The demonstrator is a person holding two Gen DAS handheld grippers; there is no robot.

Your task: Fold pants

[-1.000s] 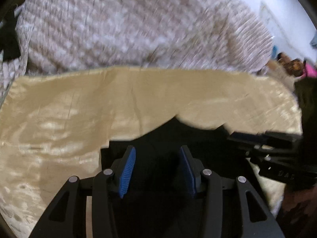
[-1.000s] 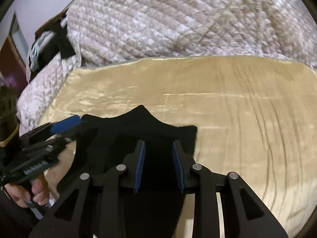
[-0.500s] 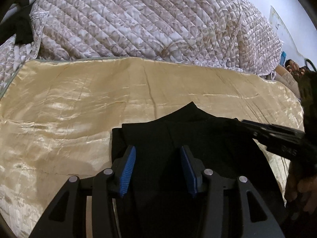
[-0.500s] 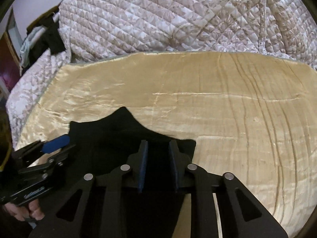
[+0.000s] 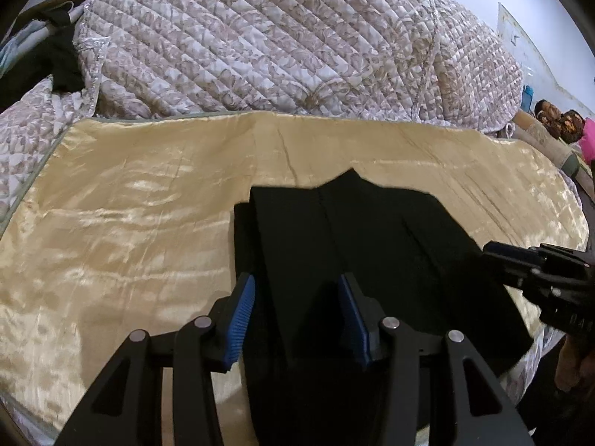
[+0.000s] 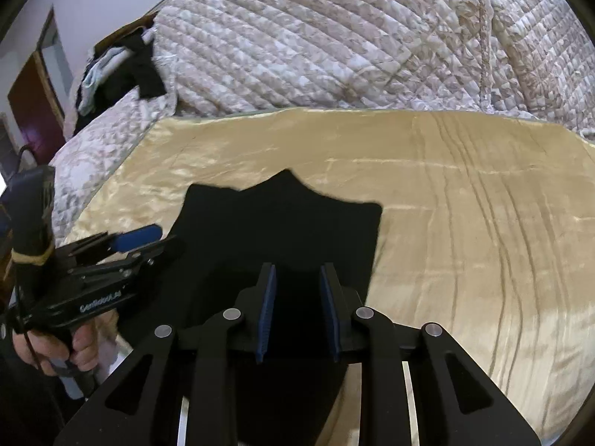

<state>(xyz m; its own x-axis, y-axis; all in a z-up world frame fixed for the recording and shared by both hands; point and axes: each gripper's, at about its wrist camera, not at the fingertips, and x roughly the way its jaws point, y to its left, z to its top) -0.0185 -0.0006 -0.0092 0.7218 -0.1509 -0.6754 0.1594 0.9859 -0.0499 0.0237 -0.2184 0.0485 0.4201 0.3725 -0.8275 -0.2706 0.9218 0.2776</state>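
The black pants [image 5: 353, 230] lie folded on a gold satin sheet [image 5: 130, 223], their far edge ending in a small peak. My left gripper [image 5: 295, 282] hovers over the near left part of the pants. Its blue pads stand well apart and the cloth runs flat beneath them. My right gripper [image 6: 297, 269] hangs over the near right part of the pants [image 6: 279, 223], pads a narrower gap apart, with cloth showing between and below them. Each gripper shows in the other's view: the right gripper [image 5: 520, 264] at the pants' right edge, the left gripper [image 6: 163, 241] at their left edge.
A quilted cream bedspread [image 5: 279, 48] rises in a heap behind the sheet [image 6: 465, 241]. A pile of dark and pale clothes [image 6: 122, 70] sits at the far left corner. A person's hand [image 6: 48, 349] grips the left tool's handle. Bare sheet spreads left and right of the pants.
Both grippers have drawn back toward the near edge, so more of the pants shows ahead of them. The blur has cleared from the left view. The right pads now stand slightly closer together.
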